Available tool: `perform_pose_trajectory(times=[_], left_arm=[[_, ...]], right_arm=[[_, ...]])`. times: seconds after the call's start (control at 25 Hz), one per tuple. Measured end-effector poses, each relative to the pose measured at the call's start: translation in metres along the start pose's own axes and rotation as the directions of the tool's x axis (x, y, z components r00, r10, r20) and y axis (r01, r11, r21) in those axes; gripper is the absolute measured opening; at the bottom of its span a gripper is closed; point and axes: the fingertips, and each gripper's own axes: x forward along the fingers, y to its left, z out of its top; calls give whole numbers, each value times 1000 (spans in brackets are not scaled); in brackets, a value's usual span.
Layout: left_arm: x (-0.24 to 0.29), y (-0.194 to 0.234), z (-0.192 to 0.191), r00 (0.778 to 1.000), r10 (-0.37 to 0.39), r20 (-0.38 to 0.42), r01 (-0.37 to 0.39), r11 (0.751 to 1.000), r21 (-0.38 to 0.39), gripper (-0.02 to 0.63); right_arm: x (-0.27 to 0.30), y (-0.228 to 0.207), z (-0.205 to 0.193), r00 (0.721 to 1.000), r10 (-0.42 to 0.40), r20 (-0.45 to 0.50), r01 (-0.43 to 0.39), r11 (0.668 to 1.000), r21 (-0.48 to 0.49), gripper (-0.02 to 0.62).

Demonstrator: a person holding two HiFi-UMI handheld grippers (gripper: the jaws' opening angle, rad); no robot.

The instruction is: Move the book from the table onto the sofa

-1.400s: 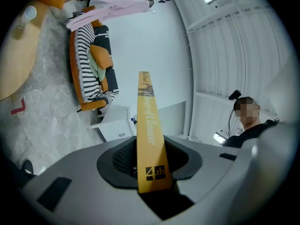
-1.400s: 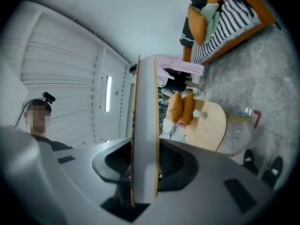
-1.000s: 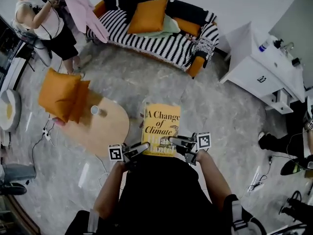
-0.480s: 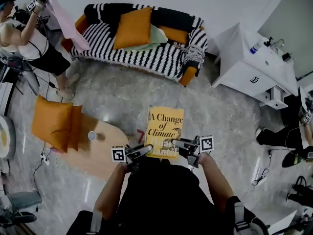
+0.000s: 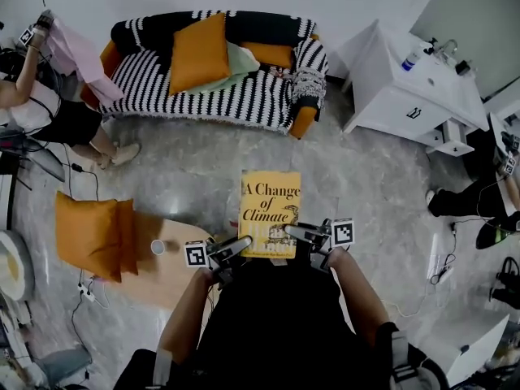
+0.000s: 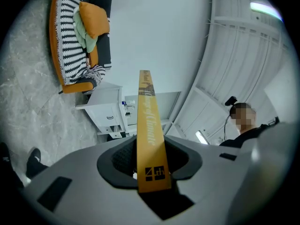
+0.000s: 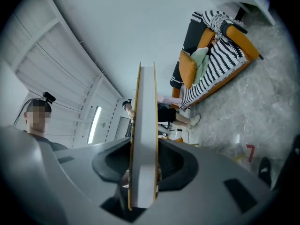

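The yellow rectangular book (image 5: 270,208) is held flat above the grey marble floor (image 5: 187,169), cover up. Its long axis points away from the person toward the black-and-white striped sofa (image 5: 244,96). The left gripper (image 5: 240,244) pinches its spine edge and the right gripper (image 5: 291,232) its page edge. The grippers and the person's dark torso (image 5: 268,315) hide its near end. The left arm partly covers the oval wooden table (image 5: 162,279).

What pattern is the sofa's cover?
Black and white stripes on the sofa, clearest in the head view.
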Motion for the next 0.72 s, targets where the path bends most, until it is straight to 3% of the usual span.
perform_pose_trajectory(times=[0.12, 0.44, 0.72], left_arm=[[5, 4, 7, 1000, 0, 3, 0, 1000, -21, 144], [34, 20, 35, 998, 31, 45, -28, 998, -65, 144], [72, 33, 69, 994, 68, 82, -67, 998, -9, 144]], right_arm=[[-2, -10, 9, 1000, -21, 18, 21, 1000, 14, 154], [-1, -22, 55, 998, 12, 59, -15, 999, 42, 155], [-9, -41, 104, 1000, 25, -8, -25, 998, 53, 155]])
